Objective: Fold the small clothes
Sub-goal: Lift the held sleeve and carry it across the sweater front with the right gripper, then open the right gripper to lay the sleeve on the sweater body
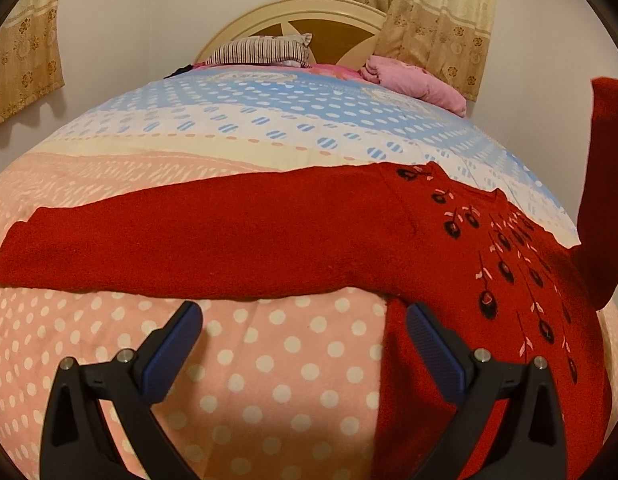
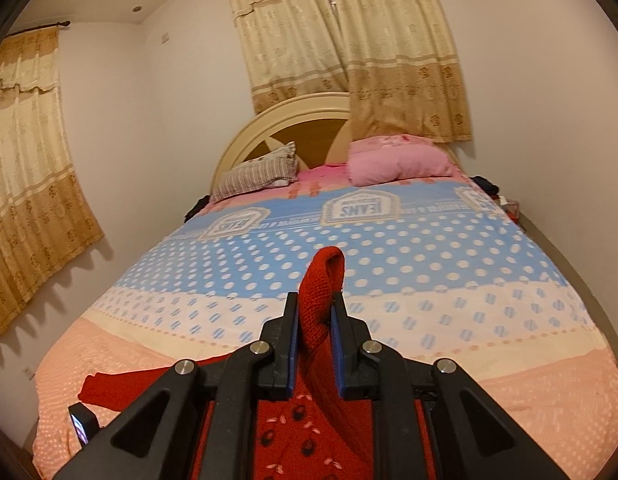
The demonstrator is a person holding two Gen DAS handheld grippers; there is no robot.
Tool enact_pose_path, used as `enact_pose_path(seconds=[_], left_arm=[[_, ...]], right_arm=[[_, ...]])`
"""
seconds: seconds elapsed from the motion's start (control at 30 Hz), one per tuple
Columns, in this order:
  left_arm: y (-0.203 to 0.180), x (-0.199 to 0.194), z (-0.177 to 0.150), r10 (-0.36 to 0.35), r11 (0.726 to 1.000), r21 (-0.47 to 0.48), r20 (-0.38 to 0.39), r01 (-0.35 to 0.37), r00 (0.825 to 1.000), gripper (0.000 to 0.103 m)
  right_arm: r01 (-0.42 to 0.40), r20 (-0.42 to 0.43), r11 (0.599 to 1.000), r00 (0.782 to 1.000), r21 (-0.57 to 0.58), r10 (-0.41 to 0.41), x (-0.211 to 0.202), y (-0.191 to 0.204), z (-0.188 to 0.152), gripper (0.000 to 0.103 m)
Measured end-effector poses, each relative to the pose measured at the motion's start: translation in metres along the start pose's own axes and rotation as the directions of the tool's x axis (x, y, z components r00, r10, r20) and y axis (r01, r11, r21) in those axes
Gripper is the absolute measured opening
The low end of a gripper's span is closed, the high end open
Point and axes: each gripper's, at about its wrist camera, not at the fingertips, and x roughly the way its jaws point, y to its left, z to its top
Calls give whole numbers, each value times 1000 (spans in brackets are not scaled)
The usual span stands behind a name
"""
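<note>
A red knitted sweater [image 1: 449, 240] with black and pink embroidery lies flat on the dotted bedspread [image 1: 269, 360]. Its left sleeve [image 1: 169, 248] stretches out flat toward the left. My left gripper [image 1: 305, 320] hovers open just in front of that sleeve, its right finger [image 1: 433, 344] over the sweater's side edge, with nothing between the pads. My right gripper [image 2: 315, 308] is shut on the sweater's other sleeve [image 2: 323, 280], whose folded end sticks up past the fingertips. In the left wrist view that raised sleeve [image 1: 605, 184] hangs in the air at the far right. The sweater's body [image 2: 305, 436] shows below the right gripper.
The bed has a cream headboard [image 2: 293, 120]. A striped pillow [image 2: 257, 174] and a pink pillow [image 2: 397, 160] lie at its head. Patterned curtains [image 2: 349, 48] hang behind and on the left wall. A dark device [image 2: 83, 426] sits at the bed's near left edge.
</note>
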Motion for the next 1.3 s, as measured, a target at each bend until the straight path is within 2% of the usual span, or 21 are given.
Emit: enact_pose_path(seconds=[0.27, 0.47, 0.53, 0.57, 0.6, 0.63, 0.7, 0.77, 0.87, 0.93, 1.0, 1.1, 1.17, 1.23, 1.3], left_arm=[[5, 1, -1, -17, 999, -28, -8, 17, 1000, 103], [8, 5, -2, -30, 998, -53, -29, 29, 999, 103], [8, 5, -3, -29, 998, -54, -32, 27, 999, 103], [8, 5, -3, -29, 998, -53, -31, 27, 999, 103], [8, 5, -3, -29, 998, -54, -30, 27, 999, 103], [9, 5, -3, -29, 998, -56, -30, 27, 999, 103], [10, 5, -3, -30, 998, -60, -31, 28, 999, 103], [11, 4, -3, -39, 997, -63, -36, 37, 999, 103], [9, 3, -1, -86, 996, -37, -69, 83, 994, 103], [4, -4, 3, -103, 995, -3, -80, 103, 991, 103], [-3, -12, 8, -142, 989, 29, -74, 145, 987, 103], [-24, -14, 22, -202, 975, 79, -96, 210, 975, 103], [-38, -3, 32, -220, 967, 103, -133, 234, 967, 103], [-50, 11, 38, -196, 968, 127, -152, 215, 969, 97], [-57, 25, 43, -203, 966, 123, -186, 227, 961, 82]], right_arm=[[-79, -53, 997, 995, -13, 78, 45, 41, -20, 14], [-107, -142, 994, 985, -34, 101, 102, 72, -67, 14], [-164, -217, 986, 964, -39, 152, 131, 83, -91, 14], [-194, -268, 981, 947, -31, 179, 148, 88, -106, 15], [-201, -295, 979, 937, -28, 184, 157, 89, -116, 25], [-218, -335, 976, 921, -21, 198, 167, 93, -129, 40], [-278, -378, 961, 889, 1, 257, 173, 96, -151, 58], [-306, -382, 952, 881, -9, 280, 165, 97, -163, 58], [-282, -404, 958, 884, -56, 236, 144, 82, -178, 58], [-222, -411, 971, 896, -89, 167, 128, 63, -185, 61], [-135, -409, 979, 910, -153, 62, 115, 42, -194, 63], [-50, -397, 974, 917, -221, -43, 105, 21, -209, 64], [-34, -395, 973, 917, -227, -60, 104, 14, -218, 64], [-32, -386, 972, 920, -232, -62, 104, 14, -231, 67], [-28, -373, 964, 925, -266, -76, 102, 21, -236, 71]])
